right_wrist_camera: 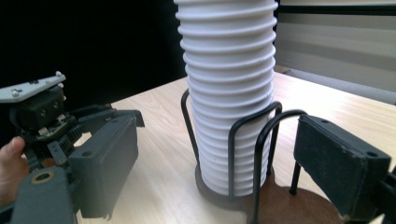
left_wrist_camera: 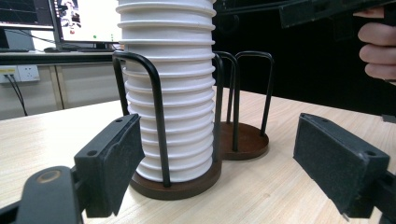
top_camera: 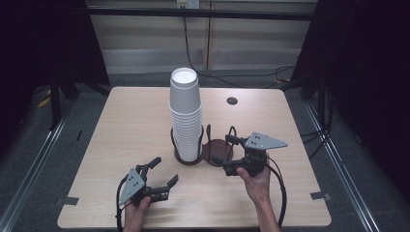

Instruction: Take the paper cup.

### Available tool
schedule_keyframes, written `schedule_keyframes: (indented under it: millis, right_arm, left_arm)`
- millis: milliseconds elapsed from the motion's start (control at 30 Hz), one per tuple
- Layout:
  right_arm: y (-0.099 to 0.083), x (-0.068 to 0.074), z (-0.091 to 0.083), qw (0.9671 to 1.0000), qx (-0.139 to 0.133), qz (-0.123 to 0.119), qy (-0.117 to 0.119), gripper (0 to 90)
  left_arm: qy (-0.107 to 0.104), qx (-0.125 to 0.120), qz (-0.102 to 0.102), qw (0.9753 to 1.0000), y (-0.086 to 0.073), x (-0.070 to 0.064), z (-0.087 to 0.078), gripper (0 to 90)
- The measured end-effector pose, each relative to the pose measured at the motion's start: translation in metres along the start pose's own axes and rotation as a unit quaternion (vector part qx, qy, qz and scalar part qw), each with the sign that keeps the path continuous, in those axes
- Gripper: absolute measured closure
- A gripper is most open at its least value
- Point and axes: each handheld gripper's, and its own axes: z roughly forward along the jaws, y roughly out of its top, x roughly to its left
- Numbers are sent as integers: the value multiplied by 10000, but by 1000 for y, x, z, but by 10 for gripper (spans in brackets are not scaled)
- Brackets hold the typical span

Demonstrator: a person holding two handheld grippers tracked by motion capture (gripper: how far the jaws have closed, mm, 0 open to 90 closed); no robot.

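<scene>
Indoors, pale wooden table [top_camera: 130,130] over grey floor [top_camera: 29,159]; left gripper [top_camera: 163,172] and right gripper [top_camera: 227,153] released

I can read no words, numbers or brand marks anywhere from my claws' views or from above. The monitor [left_wrist_camera: 88,21] behind the tabletop [left_wrist_camera: 56,135] glows, but its contents are too blurred to read.

A tall stack of white cups [top_camera: 184,113] stands in a dark wire holder [top_camera: 187,157] on the wooden desk [top_camera: 121,135]. A second, empty holder [top_camera: 218,151] touches it. A monitor [left_wrist_camera: 86,21] glows behind.
</scene>
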Motion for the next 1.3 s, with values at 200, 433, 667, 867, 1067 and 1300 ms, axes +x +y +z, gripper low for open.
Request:
schedule_keyframes:
  millis: [200,433,667,867,1067,1300]
  right_arm:
    - [12,-3,1,9999,35,-36,134,133]
    - [30,-5,4,9992,151,-159,333,136]
    - [47,-6,8,9983,245,-280,441,136]
    - [65,-6,12,9978,267,-416,436,133]
    - [82,-10,19,9973,360,-443,466,132]
    - [100,-13,23,9968,399,-495,486,134]
  left_arm:
    - [0,1,4,10000,0,0,0,156]
    - [-2,1,2,10000,0,0,0,156]
    - [-2,0,1,10000,0,0,0,156]
    - [-10,-8,-5,10000,0,0,0,156]
    - [-18,0,7,10000,0,0,0,156]
    - [-8,0,2,10000,0,0,0,156]
